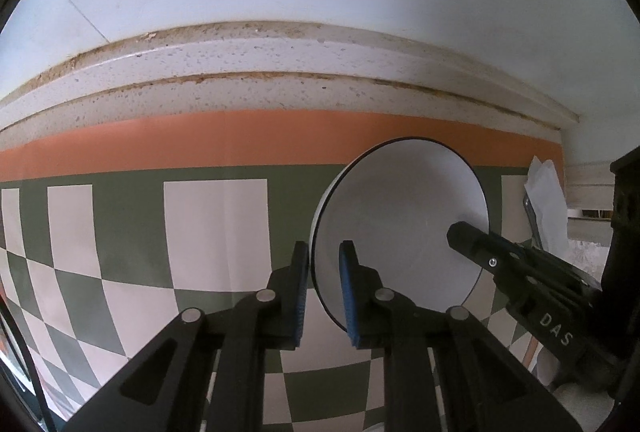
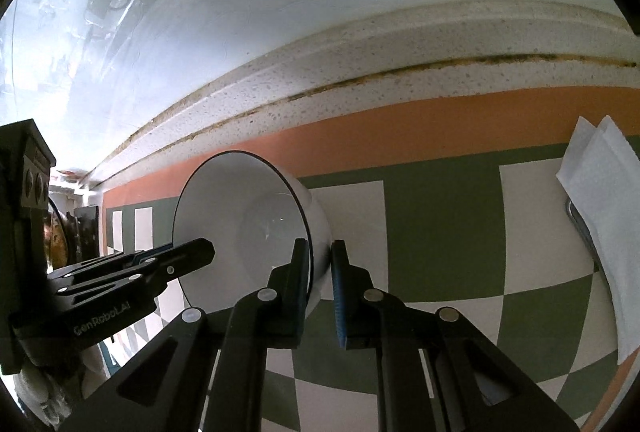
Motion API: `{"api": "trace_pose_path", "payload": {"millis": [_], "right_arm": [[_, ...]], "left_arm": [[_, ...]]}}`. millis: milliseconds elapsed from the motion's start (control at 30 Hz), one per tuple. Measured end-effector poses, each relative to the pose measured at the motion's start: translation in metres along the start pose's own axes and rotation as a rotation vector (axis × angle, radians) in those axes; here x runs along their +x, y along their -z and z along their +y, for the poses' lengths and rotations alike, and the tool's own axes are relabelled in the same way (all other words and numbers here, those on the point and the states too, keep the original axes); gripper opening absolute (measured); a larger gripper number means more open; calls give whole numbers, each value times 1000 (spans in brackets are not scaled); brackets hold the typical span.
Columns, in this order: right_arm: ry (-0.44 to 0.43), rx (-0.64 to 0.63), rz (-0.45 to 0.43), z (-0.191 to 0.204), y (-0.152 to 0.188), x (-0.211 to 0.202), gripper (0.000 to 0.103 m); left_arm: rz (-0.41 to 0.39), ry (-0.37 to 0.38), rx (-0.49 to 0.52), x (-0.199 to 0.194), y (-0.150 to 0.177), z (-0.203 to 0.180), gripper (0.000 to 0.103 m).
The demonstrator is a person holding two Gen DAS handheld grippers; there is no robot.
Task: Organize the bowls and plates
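Item: bowl (image 2: 256,228), white, glossy, thin dark line around the rim; round, deep, smooth-walled. Tipped on its side, mouth facing the left gripper, held between both grippers above the desk (image 2: 440,232). Interior visible in both views; nothing in it.

Left gripper (image 1: 324,292): black frame, blue ribbed pads. Its fingers (image 1: 348,296) straddle the bowl's rim, one pad outside and one inside; a narrow gap shows on the outer side, so a firm pinch cannot be confirmed.

Right gripper (image 2: 322,292): same build. Fingers (image 2: 338,296) set either side of the bowl wall at the opposite rim, one inside and one against the outer curve; the wall appears pinched between the pads.

Desk covering: flat, matte sheet printed in olive-green and off-white checks with an orange band along the far edge.

Backing: speckled, stone-like ledge (image 1: 280,71), cream, with brown staining in its seams; plain white wall above.

Also: folded white paper napkins (image 2: 604,216) at the right, lying over a shiny metal piece.
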State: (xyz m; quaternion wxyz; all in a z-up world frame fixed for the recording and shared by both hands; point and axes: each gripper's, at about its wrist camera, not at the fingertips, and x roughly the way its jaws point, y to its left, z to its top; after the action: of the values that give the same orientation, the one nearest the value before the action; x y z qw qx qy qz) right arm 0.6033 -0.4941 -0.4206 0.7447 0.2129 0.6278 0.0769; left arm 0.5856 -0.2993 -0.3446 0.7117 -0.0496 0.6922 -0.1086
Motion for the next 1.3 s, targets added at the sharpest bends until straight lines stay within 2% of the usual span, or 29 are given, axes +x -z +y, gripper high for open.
{"api": "trace_pose_path", "payload": {"millis": [300,667,1000,1300], "right_arm": [[-3,12,9,0,7,-10,10],[-11,-13,-28,8,33,-55,10],[-10,-35,-58,18,88,-104,10],[-7,-20,-98,25,156,-146,11]], "left_arm": [[-27,-13,30,-14,9,-7,13],[-76,5,52,-49,41,-20,13],[-124,28,73,-87,94,-31,13],[-118,48,134,-106,151,-40,13]]}}
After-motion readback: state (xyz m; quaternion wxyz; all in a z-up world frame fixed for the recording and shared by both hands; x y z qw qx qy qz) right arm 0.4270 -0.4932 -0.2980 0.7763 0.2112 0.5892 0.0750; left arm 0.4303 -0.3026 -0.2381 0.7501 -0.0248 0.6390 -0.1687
